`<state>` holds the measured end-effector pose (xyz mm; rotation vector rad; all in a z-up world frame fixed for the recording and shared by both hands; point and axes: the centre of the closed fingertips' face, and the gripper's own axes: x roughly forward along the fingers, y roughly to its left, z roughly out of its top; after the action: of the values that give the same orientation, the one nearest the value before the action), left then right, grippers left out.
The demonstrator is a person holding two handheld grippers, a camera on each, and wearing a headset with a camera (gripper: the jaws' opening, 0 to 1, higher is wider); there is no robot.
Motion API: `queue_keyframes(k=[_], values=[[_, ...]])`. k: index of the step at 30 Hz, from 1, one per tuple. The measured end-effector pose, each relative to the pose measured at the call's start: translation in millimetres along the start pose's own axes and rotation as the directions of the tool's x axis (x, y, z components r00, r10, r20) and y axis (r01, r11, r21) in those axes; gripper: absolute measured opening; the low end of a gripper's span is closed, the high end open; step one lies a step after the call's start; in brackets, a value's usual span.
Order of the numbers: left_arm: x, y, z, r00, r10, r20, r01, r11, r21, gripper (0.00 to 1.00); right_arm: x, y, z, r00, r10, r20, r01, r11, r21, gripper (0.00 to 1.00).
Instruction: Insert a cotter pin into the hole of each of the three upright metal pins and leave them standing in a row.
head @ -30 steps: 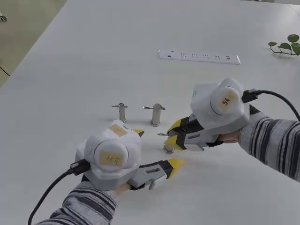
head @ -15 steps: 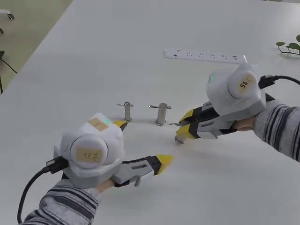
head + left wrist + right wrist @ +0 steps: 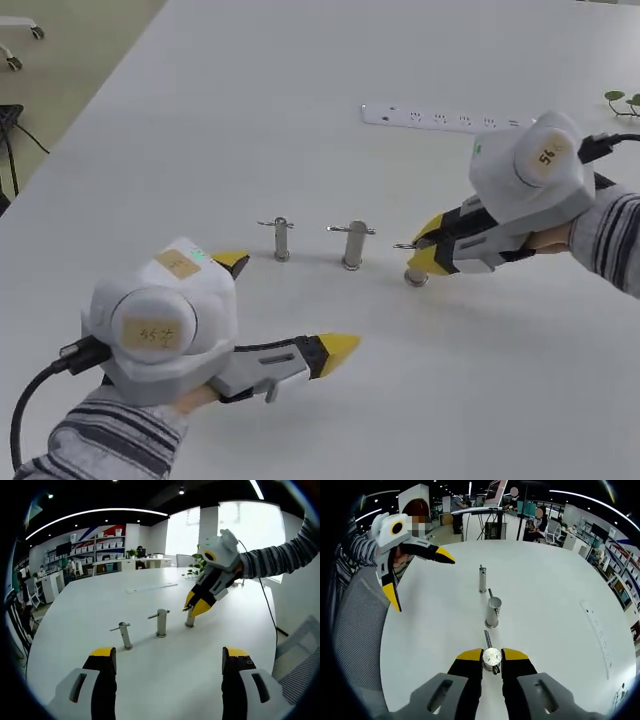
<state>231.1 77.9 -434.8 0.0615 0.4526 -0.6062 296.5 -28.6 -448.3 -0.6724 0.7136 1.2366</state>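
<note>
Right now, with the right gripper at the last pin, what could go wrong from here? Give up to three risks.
1. The right gripper is closed round the head of the third pin, which stands free on the table. A sideways pull-away could tip it.
2. If the jaws catch the loop of its cotter pin, it could be dragged back out.
3. The middle pin stands close by, so a topple may knock the row.

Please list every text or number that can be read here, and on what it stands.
Left sticker, on the left gripper: handwritten digits, too blurred to read.
Right sticker, on the right gripper: handwritten digits, also unreadable.
Power strip: no legible marking.
</note>
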Motion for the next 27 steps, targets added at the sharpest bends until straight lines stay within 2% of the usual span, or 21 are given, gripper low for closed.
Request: queue_keyframes(k=[12,22,27], values=[[-9.9,8.6,5.3,0.9998,0.013,0.015,-0.013,1.0,-0.003,0.92,4.3,-16.1,-7.6,0.9999,-0.001,-0.017,0.001,1.0,0.014,0.09],[-15.0,13.4,2.1,0.9997,0.024,0.0,-0.024,1.0,0.004,0.94,2.7,-23.3,-10.5,0.9999,-0.006,-0.015,0.007,0.999,0.036,0.09],[-16.0,14.5,1.1,0.9997,0.025,-0.004,-0.025,1.0,0.0,0.94,2.0,-23.4,-11.5,1.0,0.007,0.0,-0.007,0.999,0.053,0.09]])
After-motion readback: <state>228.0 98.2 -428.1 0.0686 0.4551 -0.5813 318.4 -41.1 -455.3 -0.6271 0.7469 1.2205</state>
